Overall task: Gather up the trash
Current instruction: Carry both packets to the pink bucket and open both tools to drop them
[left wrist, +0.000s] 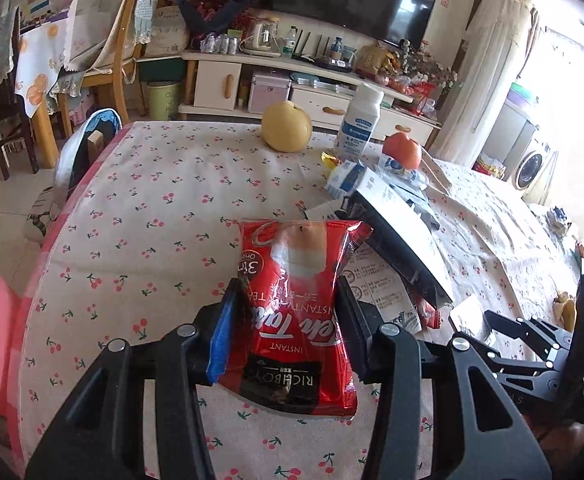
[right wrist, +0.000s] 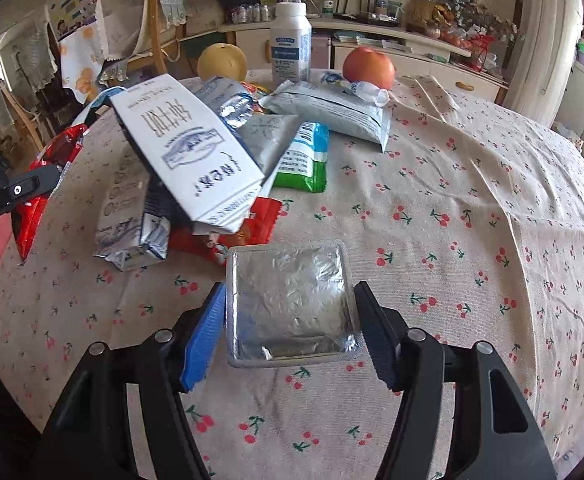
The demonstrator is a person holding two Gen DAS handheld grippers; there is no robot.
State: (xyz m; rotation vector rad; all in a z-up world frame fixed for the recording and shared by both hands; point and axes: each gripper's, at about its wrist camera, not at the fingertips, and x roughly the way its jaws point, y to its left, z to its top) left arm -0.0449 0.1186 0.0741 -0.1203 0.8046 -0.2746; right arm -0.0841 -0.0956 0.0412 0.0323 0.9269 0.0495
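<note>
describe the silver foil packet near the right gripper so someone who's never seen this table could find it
On the cherry-print tablecloth, look just in front of the trash pile, between the open right gripper. The foil packet lies flat there: square, plain crinkled silver, with no printing, unlike the lettered cartons and wrappers behind it.

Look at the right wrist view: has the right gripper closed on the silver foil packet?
No: the right gripper is open, its fingers either side of the silver foil packet with gaps showing.
</note>
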